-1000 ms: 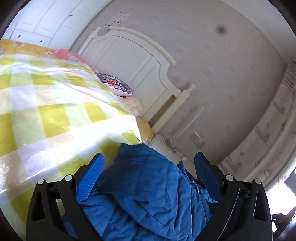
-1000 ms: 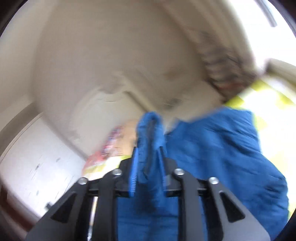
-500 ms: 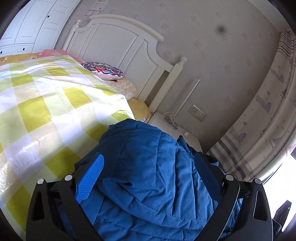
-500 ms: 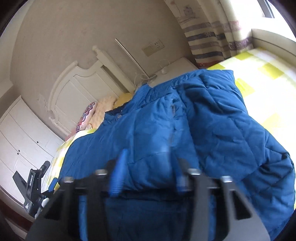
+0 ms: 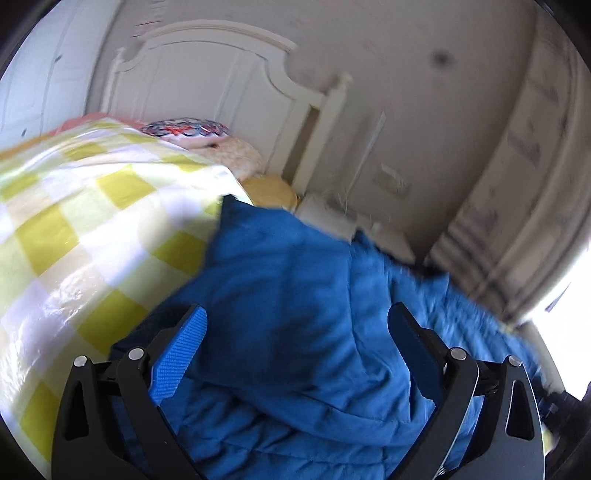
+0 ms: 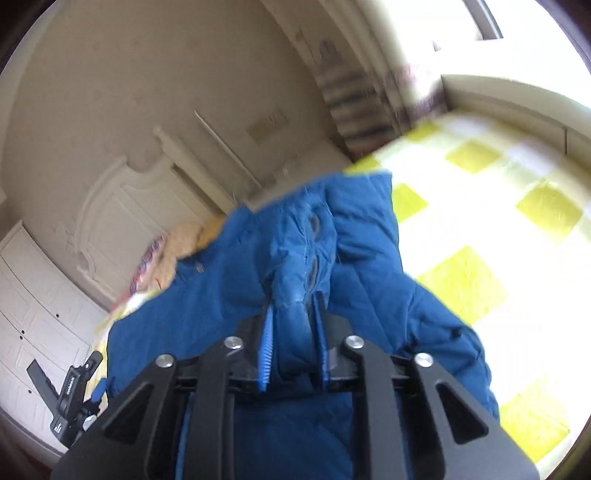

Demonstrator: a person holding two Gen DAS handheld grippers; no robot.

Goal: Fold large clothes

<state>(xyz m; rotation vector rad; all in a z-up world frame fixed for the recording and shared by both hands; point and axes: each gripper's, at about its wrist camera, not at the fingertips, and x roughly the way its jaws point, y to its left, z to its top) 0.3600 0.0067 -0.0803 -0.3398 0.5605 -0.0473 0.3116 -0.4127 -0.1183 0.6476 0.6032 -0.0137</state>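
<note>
blue jacket (image 5: 295,314), yellow-checked bedspread (image 5: 74,229)

Daylight entered from the window (image 6: 517,33), which was blown out to white, with glare washing the checked bedspread (image 6: 491,236). Both views were motion-blurred, worst at the curtain (image 5: 517,206). Fisheye distortion bent the headboard (image 5: 207,77); corners vignetted black.

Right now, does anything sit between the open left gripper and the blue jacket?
Nothing visible does. The left gripper is open directly over the blue quilted jacket on the checked bedspread; the right gripper already pinches a fold.
</note>
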